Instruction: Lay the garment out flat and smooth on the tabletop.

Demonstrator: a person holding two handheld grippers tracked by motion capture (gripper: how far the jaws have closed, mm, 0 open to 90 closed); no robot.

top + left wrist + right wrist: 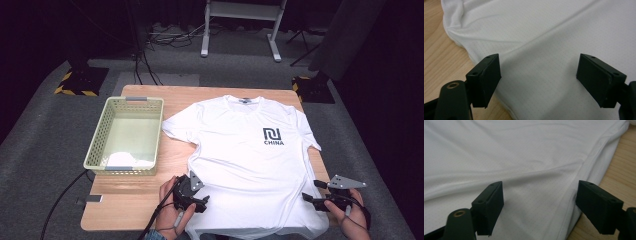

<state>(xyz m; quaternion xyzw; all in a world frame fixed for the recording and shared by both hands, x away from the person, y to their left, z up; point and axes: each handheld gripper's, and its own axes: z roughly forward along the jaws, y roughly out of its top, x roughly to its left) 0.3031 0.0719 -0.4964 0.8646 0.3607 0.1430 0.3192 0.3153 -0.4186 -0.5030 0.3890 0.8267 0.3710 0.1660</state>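
White short-sleeve mesh T-shirt (250, 160) w/ dark chest logo, flat on wooden bench (125, 200). L gripper (196, 200) & R gripper (312, 199) at hem corners; jaws released, straddling fabric edge.

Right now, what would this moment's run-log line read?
left tool: open, at T-shirt lower left edge | right tool: open, at lower right edge | shirt: flat on table | basket: left of shirt

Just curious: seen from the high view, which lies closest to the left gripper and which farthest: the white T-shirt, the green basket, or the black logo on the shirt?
From the left gripper:
1. White T-shirt, its lower edge right beside the gripper.
2. Green basket, up and to the left.
3. Black logo, on the shirt's far chest.
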